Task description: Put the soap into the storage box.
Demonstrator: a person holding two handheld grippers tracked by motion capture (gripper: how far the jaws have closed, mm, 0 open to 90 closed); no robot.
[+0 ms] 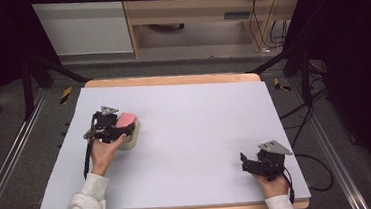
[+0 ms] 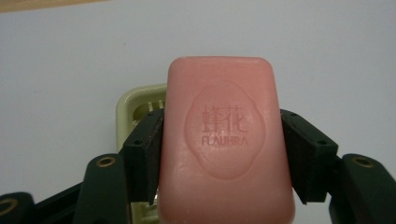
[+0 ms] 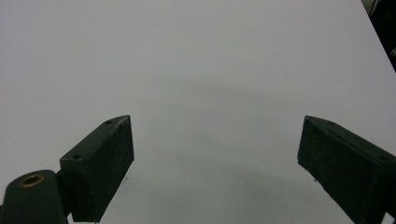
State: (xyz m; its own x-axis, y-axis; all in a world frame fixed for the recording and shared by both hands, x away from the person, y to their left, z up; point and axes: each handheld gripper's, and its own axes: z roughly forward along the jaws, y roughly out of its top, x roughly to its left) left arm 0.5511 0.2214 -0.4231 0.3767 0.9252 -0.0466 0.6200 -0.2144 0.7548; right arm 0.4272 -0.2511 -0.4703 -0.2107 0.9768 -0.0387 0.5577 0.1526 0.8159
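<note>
Between left gripper [image 2: 219, 163] jaws: pink soap [image 2: 224, 140] clamped, soap dish [image 2: 135, 105] just beneath.
Placement into dish looks unfinished; right gripper [image 3: 215, 163] spread wide, idle.

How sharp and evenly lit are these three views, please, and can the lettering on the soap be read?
Left gripper view: the pink soap is sharp, its embossed FLAUHRA legible, with no glare. Right gripper view: a soft shadow lies on the table between the open jaws. High view: the table is evenly lit and the surroundings are dark.

Wide bare table [image 1: 200, 123] between the hands; only obstacle the soap dish [image 1: 130, 139] at left.
</note>
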